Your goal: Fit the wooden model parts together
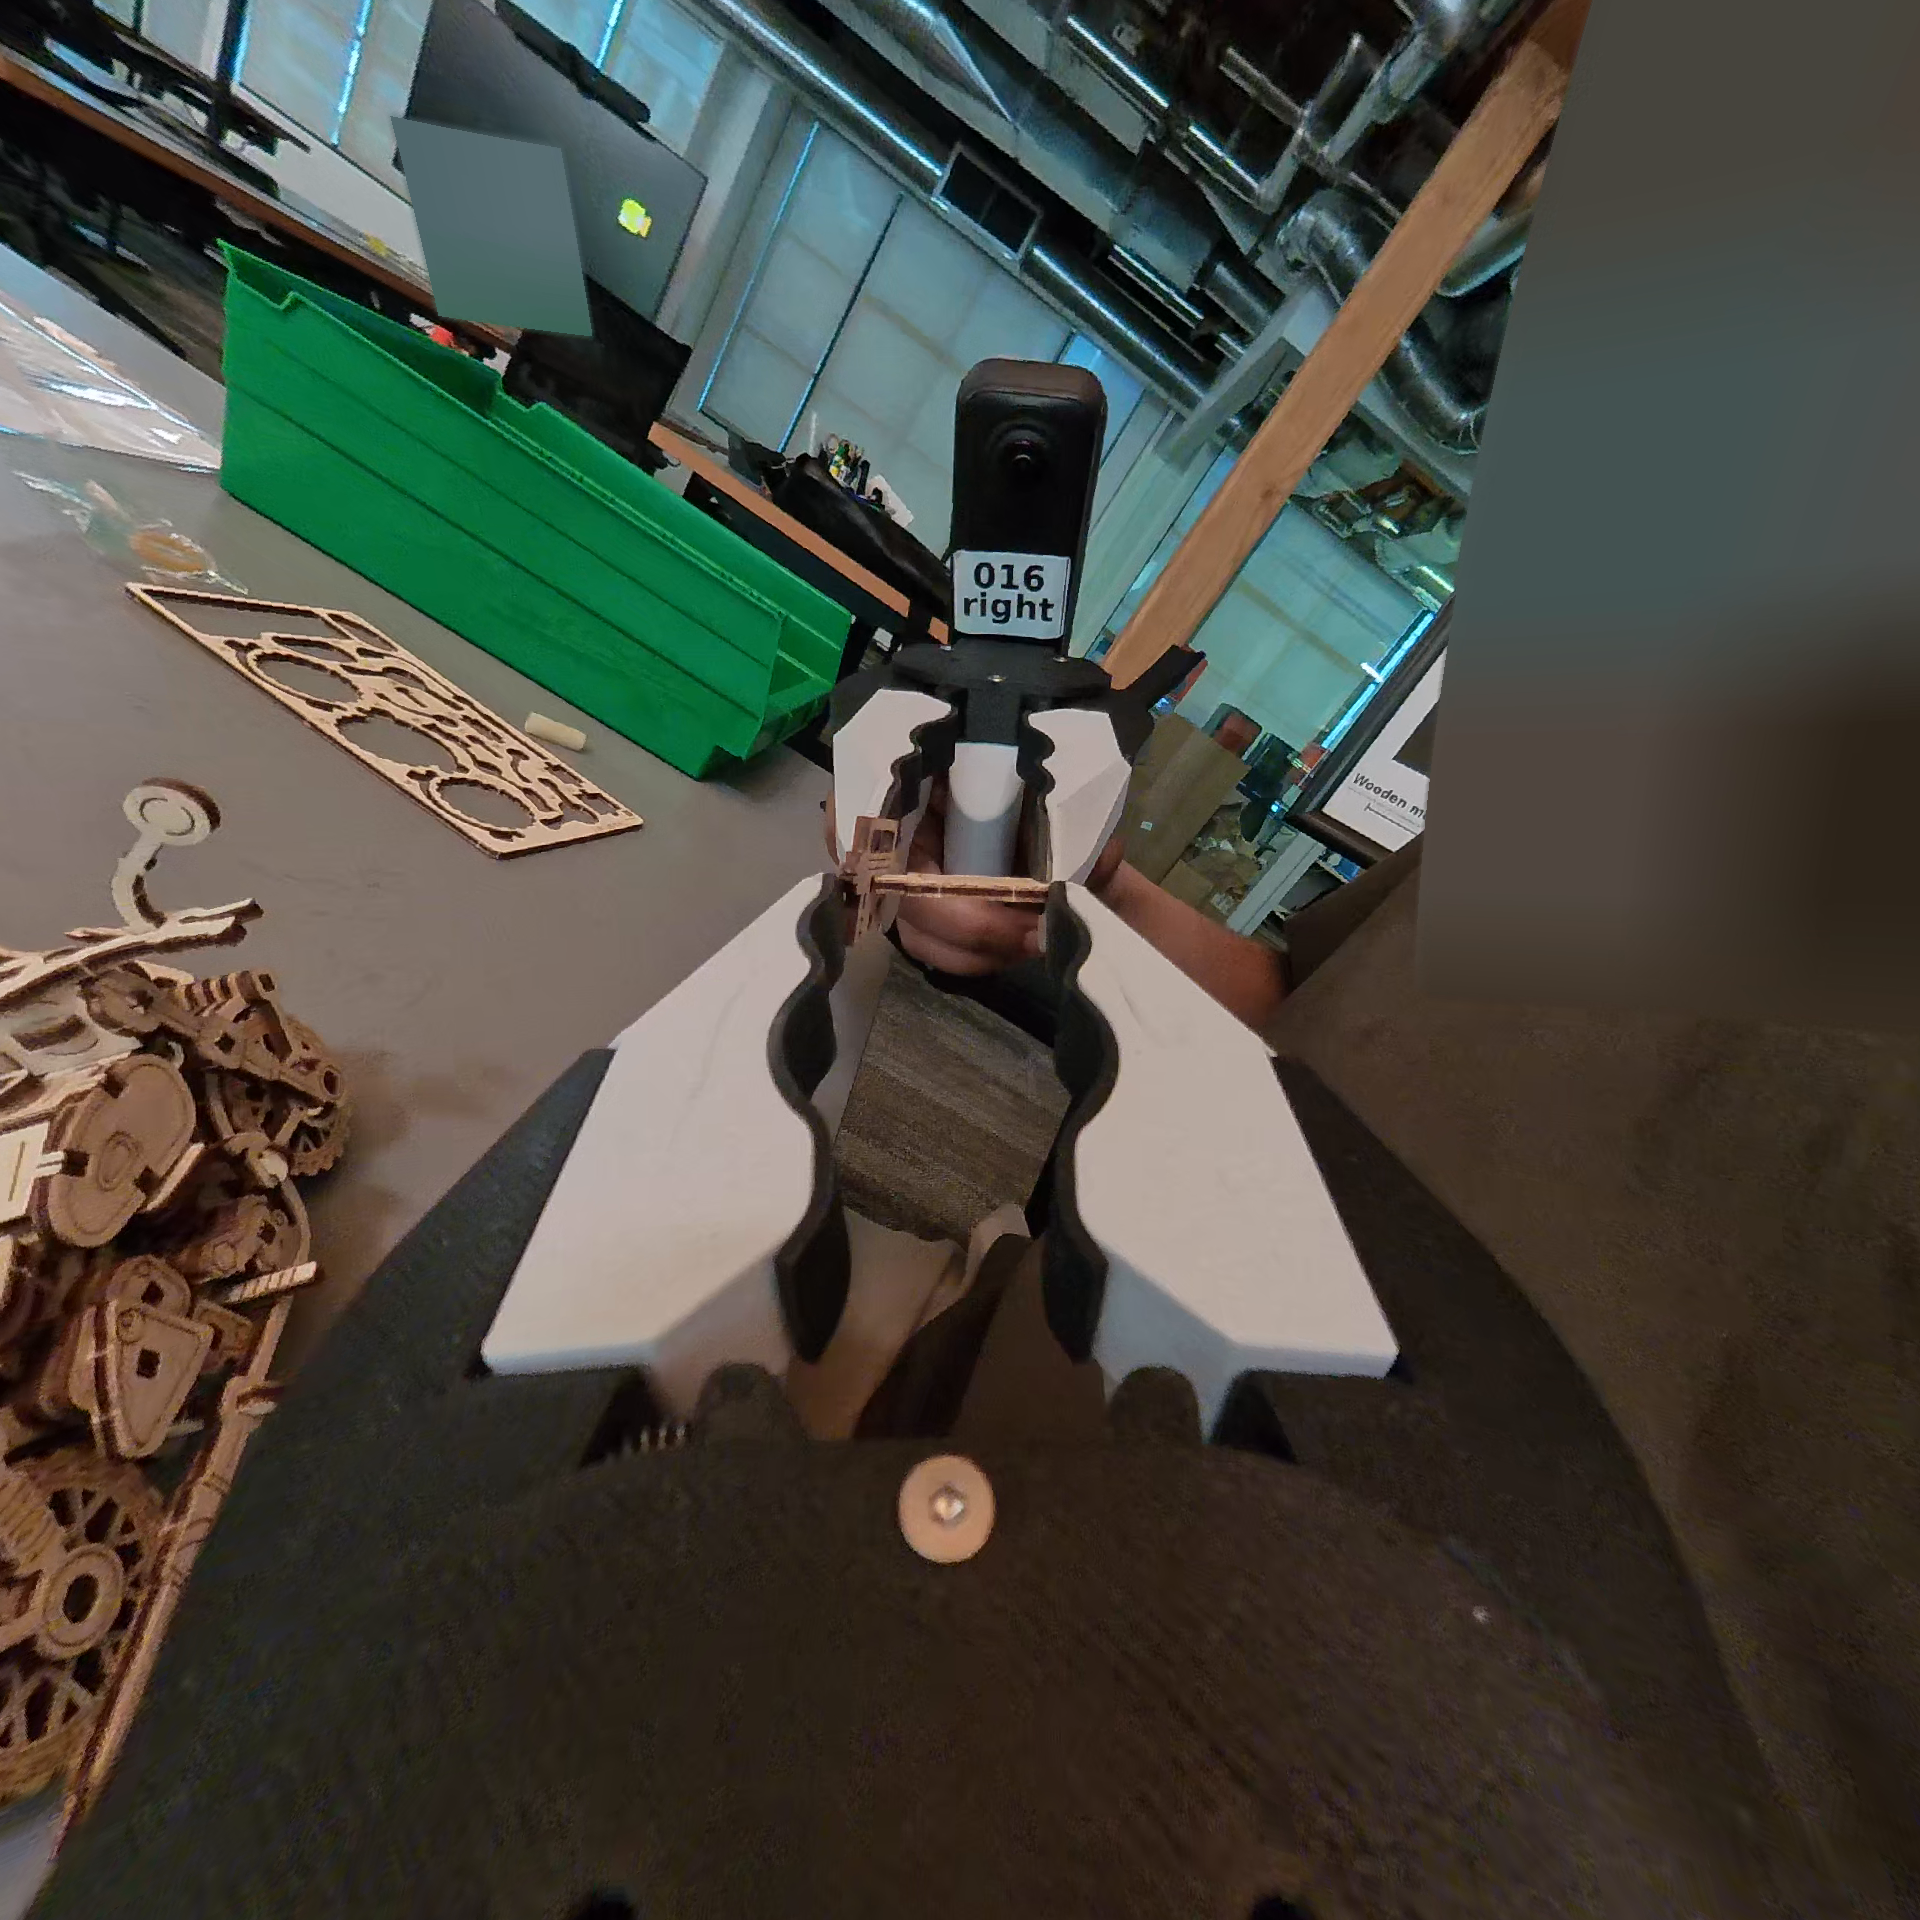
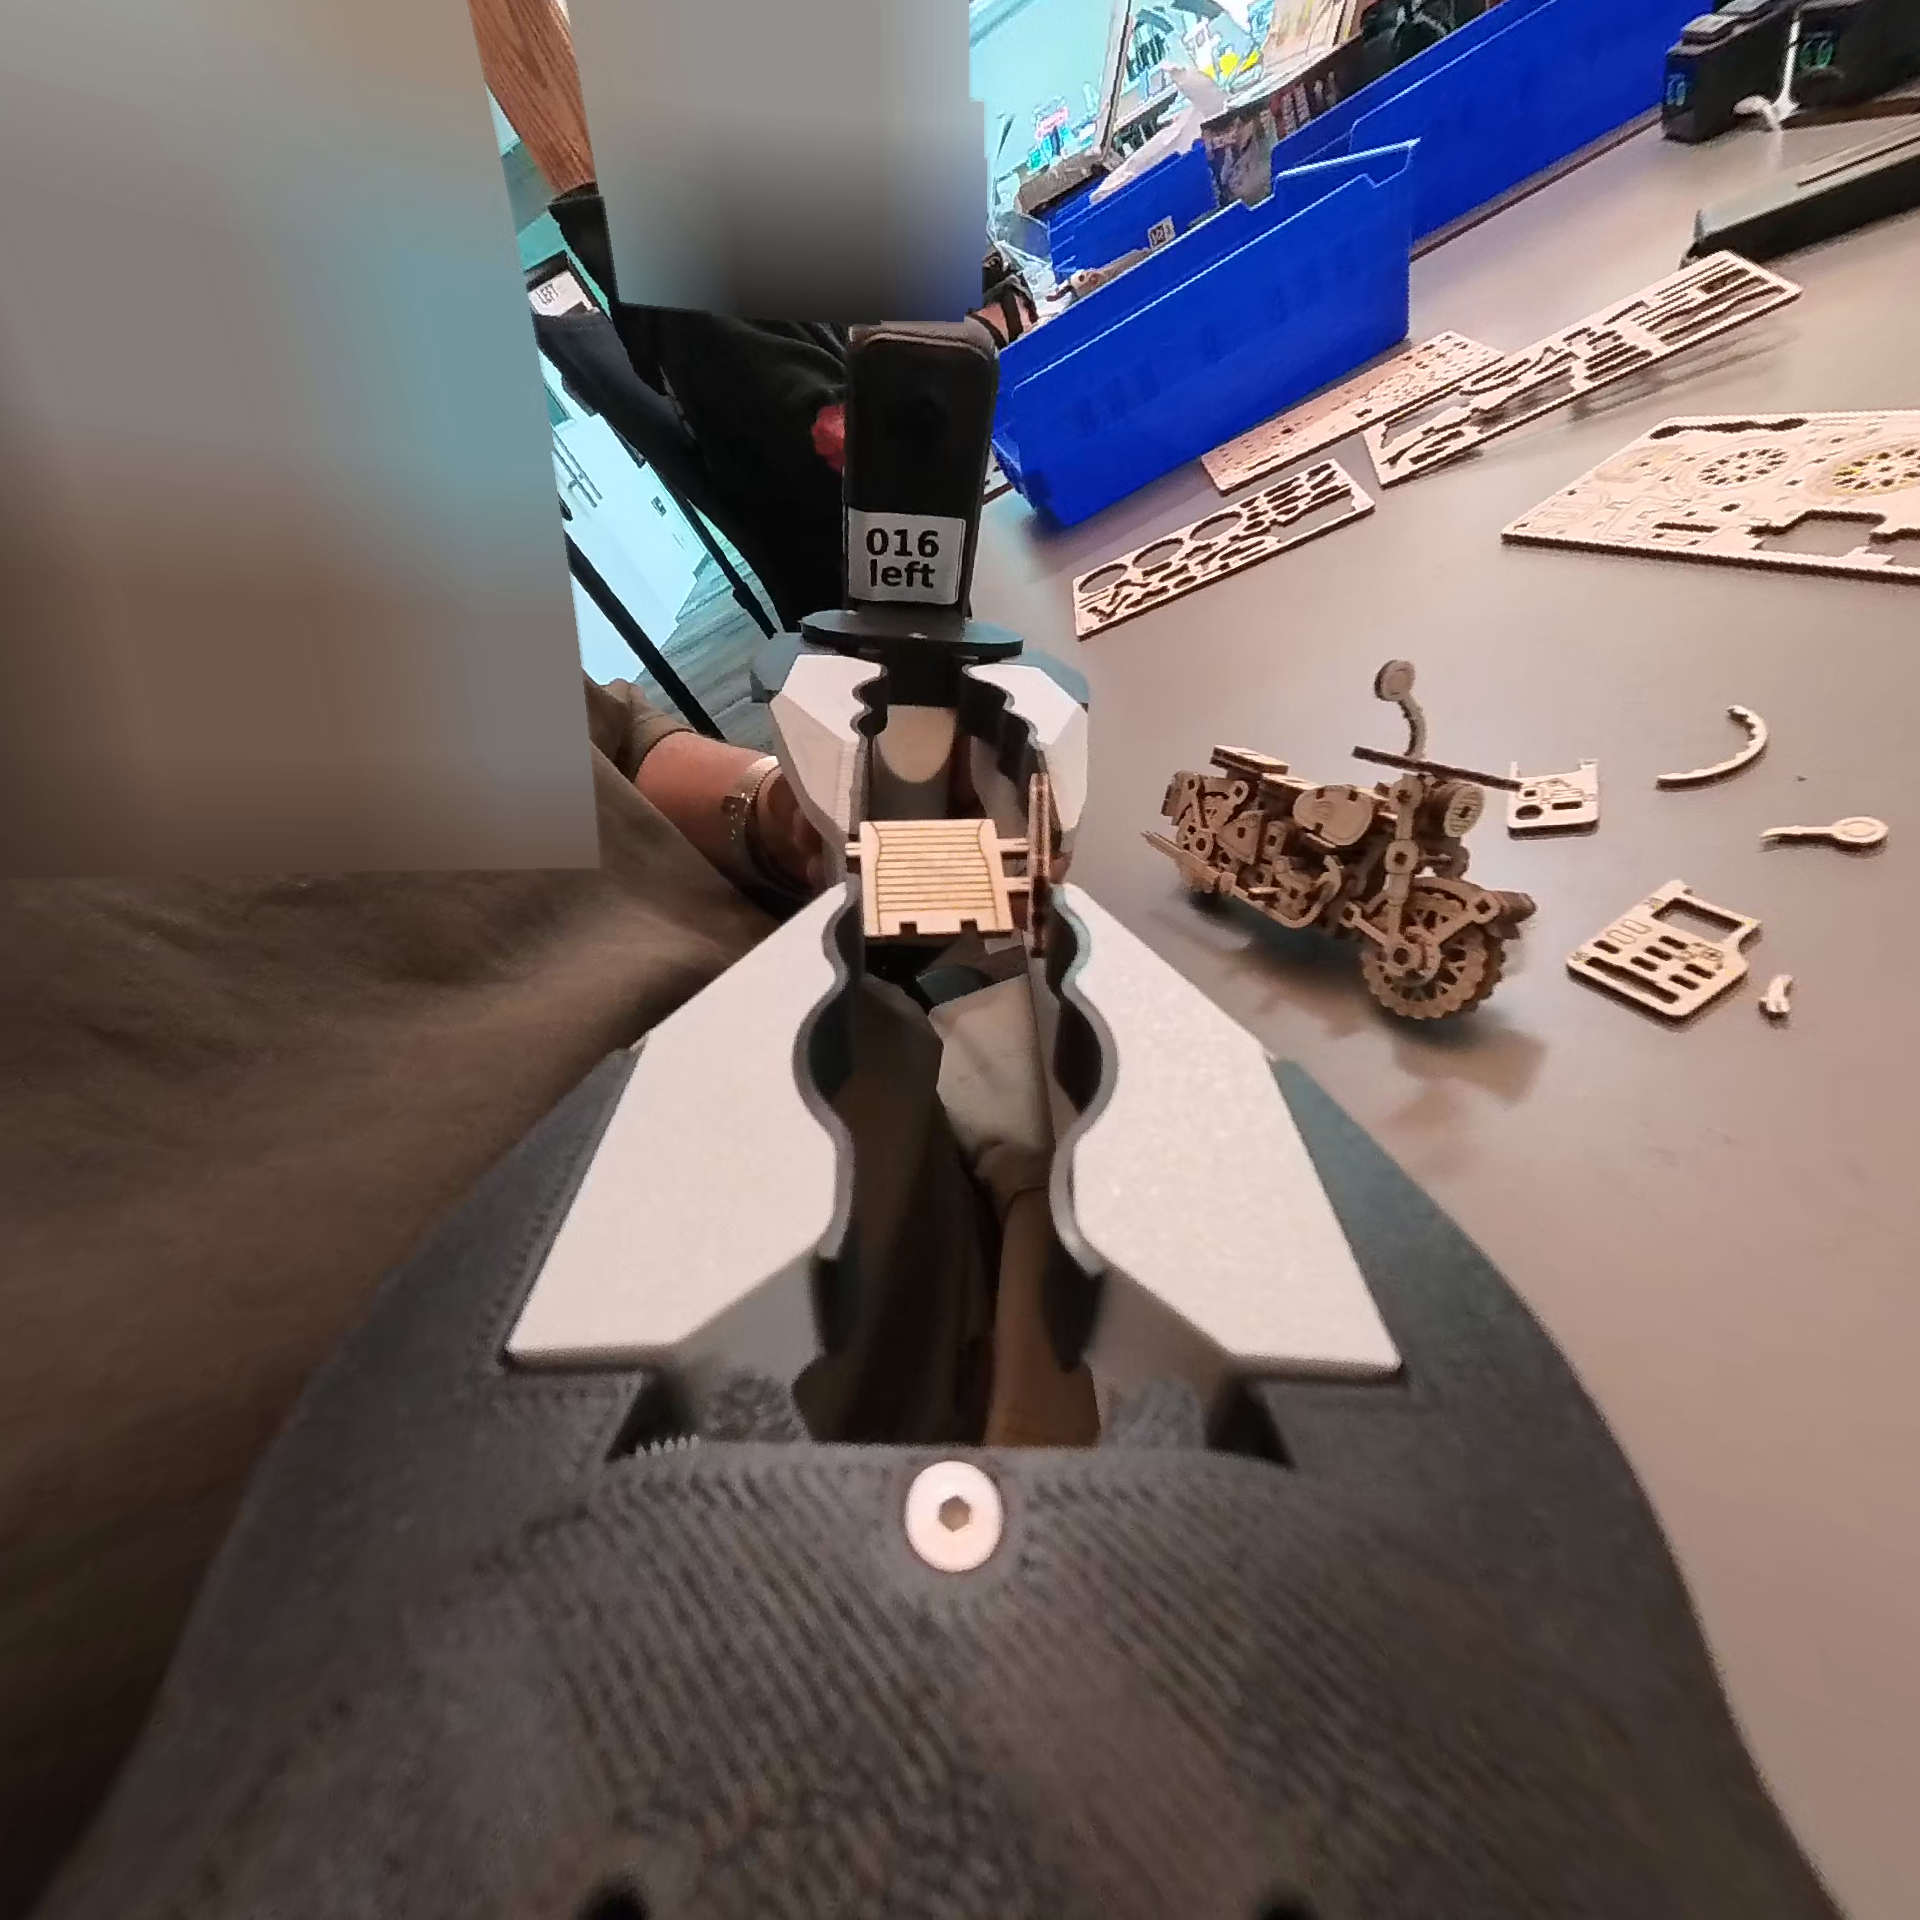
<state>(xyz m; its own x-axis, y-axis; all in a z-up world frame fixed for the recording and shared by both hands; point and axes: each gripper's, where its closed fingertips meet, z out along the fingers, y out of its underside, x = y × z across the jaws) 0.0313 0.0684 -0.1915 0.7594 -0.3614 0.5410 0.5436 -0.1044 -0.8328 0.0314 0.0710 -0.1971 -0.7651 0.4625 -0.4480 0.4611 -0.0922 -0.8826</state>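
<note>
A small ribbed wooden plate point(image 2: 935, 878) with a thin side piece point(image 2: 1039, 852) slotted on one end is held in the air between both grippers, which face each other. My right gripper point(image 2: 956, 920) is shut across the plate's width, one fingertip at each end. In the left wrist view the plate point(image 1: 966, 886) shows edge-on with the side piece point(image 1: 868, 868) at its left end, spanning my left gripper point(image 1: 951, 914), which is shut on it too. The right gripper point(image 1: 977, 790) shows just behind. A part-built wooden motorcycle point(image 2: 1340, 862) stands on the grey table point(image 2: 1455, 1195).
A green bin point(image 1: 499, 561) and a punched-out wooden sheet point(image 1: 395, 717) lie on the table beyond. A blue bin point(image 2: 1216, 353), several wooden sheets point(image 2: 1226, 551) and loose small parts point(image 2: 1662, 945) lie around the motorcycle. A person's hand point(image 2: 727, 810) holds the left gripper. Left and right tips are no more than a few centimetres apart. The part-built wooden motorcycle point(image 2: 1340, 862) is about equally far from each gripper, around 11 centimeters. It turns up in the left wrist view point(image 1: 208, 1142) as well.
</note>
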